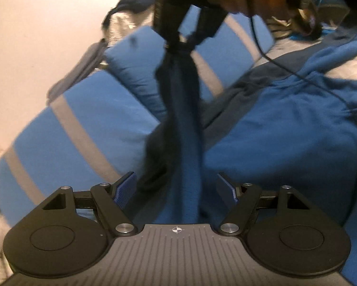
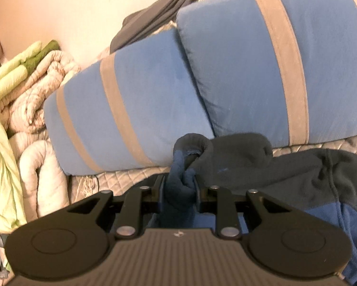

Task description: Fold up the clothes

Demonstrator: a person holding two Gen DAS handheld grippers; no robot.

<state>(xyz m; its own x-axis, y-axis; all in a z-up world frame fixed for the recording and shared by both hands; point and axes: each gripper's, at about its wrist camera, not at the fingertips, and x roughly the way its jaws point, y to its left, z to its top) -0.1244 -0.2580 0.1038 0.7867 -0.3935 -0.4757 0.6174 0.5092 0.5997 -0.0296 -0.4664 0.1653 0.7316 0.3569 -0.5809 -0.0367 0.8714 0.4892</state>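
Between the right tongs [image 2: 179,190], a bunched bit of the blue fleece hoodie [image 2: 297,166] sits pinched tight; left tongs [image 1: 176,188] are spread wide. Hoodie sprawls across the bed [image 2: 121,174], striped pillows [image 2: 135,109] behind.

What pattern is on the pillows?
Blue with grey stripes; the pillows show best in the right wrist view.

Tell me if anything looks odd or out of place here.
A thin black cable trails across the blue and dark grey fleece hoodie, where folding could snag it. The right gripper pinches a bunched sleeve; the left gripper is open.
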